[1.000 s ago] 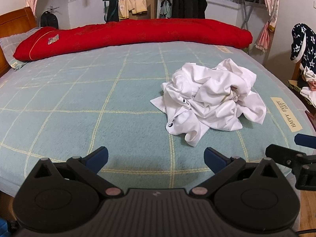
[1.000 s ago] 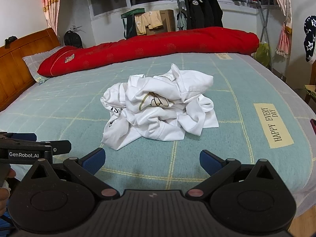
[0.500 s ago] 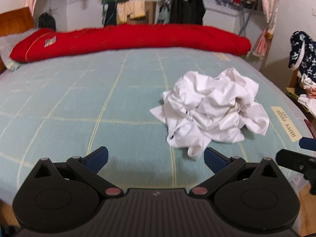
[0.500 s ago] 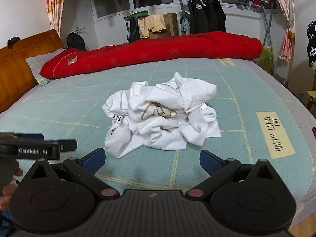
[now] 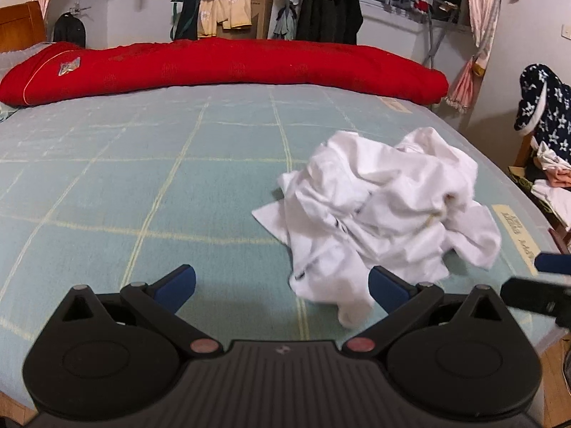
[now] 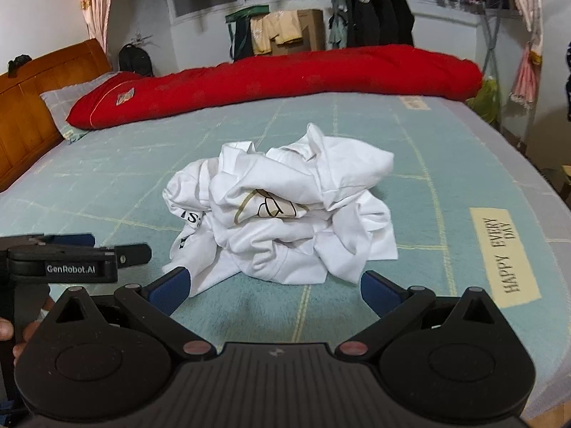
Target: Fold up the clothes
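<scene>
On the green checked bed (image 6: 107, 178), a crumpled white shirt (image 6: 285, 214) before both grippers' wide-open, empty jaws.

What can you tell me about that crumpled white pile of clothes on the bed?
The crumpled white pile of clothes looks like thin, soft cotton, bunched into a loose heap with many folds. A gold-outlined print and some black letters peek out between the folds. One flap trails toward the near edge of the bed. It rests on the pale green checked bed cover, nearer the side with the cream label. Neither gripper is gripping it; the right gripper hovers open just in front of it.
</scene>
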